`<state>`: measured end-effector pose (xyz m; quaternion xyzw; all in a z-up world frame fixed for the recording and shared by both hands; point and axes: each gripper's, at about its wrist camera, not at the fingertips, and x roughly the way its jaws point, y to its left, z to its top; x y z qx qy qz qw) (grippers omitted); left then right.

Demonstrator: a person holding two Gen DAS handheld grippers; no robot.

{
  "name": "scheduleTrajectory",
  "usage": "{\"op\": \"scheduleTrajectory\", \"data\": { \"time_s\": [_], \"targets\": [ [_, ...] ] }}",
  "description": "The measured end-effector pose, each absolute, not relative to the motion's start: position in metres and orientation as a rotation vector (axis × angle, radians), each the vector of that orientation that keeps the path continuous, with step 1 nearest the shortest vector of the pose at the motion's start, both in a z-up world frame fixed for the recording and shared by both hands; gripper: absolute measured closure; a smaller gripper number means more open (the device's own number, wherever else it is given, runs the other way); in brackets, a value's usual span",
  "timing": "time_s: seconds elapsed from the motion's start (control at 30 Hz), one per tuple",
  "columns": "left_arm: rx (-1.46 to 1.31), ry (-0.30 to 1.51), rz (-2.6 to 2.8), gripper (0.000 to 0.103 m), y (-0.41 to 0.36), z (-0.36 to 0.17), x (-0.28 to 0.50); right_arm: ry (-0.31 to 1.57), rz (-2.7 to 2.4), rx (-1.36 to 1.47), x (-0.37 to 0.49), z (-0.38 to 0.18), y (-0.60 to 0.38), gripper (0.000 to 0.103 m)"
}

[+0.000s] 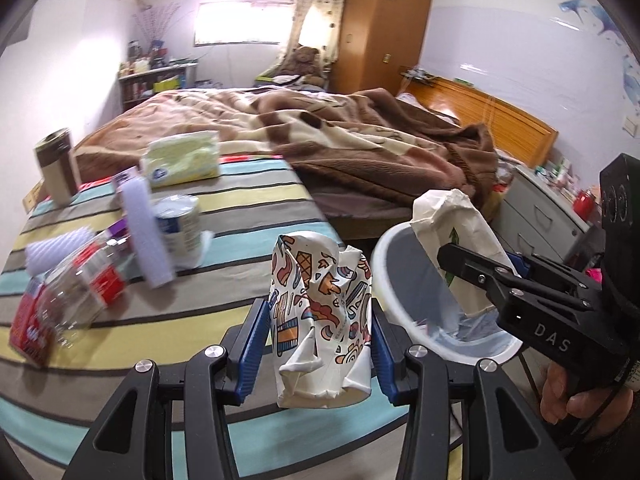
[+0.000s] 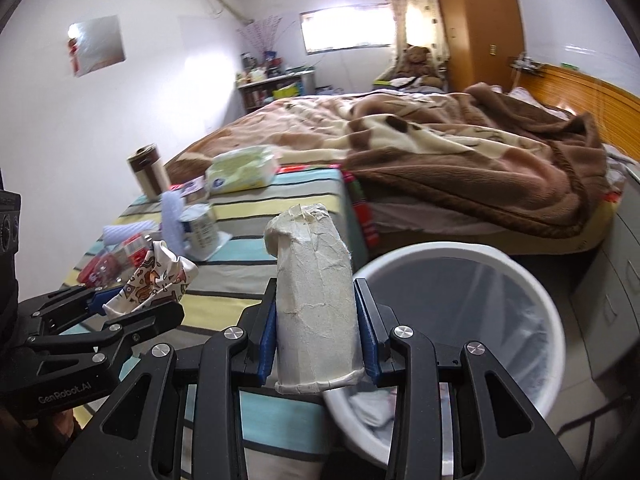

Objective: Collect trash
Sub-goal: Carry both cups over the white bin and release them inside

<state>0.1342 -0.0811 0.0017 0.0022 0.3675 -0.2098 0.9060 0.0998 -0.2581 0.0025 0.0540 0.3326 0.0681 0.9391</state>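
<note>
My left gripper is shut on a crumpled patterned paper cup and holds it above the striped table, just left of the bin. My right gripper is shut on a crushed plain white paper cup at the near left rim of the white trash bin, which has a clear liner. In the left wrist view the right gripper holds the white cup over the bin. In the right wrist view the left gripper holds the patterned cup at the left.
On the striped table lie a clear plastic bottle with a red label, a white tin, a lilac foam piece, a tissue pack and a brown tumbler. A bed with a brown blanket stands behind. Grey drawers stand at the right.
</note>
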Motion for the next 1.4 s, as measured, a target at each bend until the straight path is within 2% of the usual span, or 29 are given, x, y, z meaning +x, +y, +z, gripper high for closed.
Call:
{"op": "scheduleTrajectory", "data": {
  "time_s": [0.37, 0.93, 1.03, 1.13, 1.23, 1.33, 1.4],
  "targets": [
    [0.039, 0.761, -0.554, 0.055, -0.144, 0.001, 0.149, 0.707, 0.001, 0.158, 0.099, -0.010, -0.304, 0.067],
    [0.105, 0.822, -0.642, 0.054, -0.206, -0.027, 0.171, 0.788, -0.109, 0.175, 0.105, -0.041, -0.338, 0.064],
    [0.108, 0.843, -0.655, 0.054, -0.212, -0.032, 0.175, 0.797, -0.128, 0.182, 0.106, -0.045, -0.344, 0.060],
    [0.114, 0.852, -0.657, 0.043, -0.216, -0.035, 0.177, 0.803, -0.140, 0.189, 0.107, -0.046, -0.347, 0.047],
    [0.101, 0.850, -0.656, 0.041, -0.213, -0.035, 0.178, 0.806, -0.149, 0.198, 0.107, -0.046, -0.349, 0.045],
    [0.092, 0.849, -0.650, 0.037, -0.210, -0.033, 0.180, 0.804, -0.155, 0.204, 0.107, -0.046, -0.349, 0.034],
    [0.092, 0.847, -0.646, 0.037, -0.208, -0.032, 0.180, 0.804, -0.156, 0.206, 0.107, -0.046, -0.348, 0.033]
  ]
}}
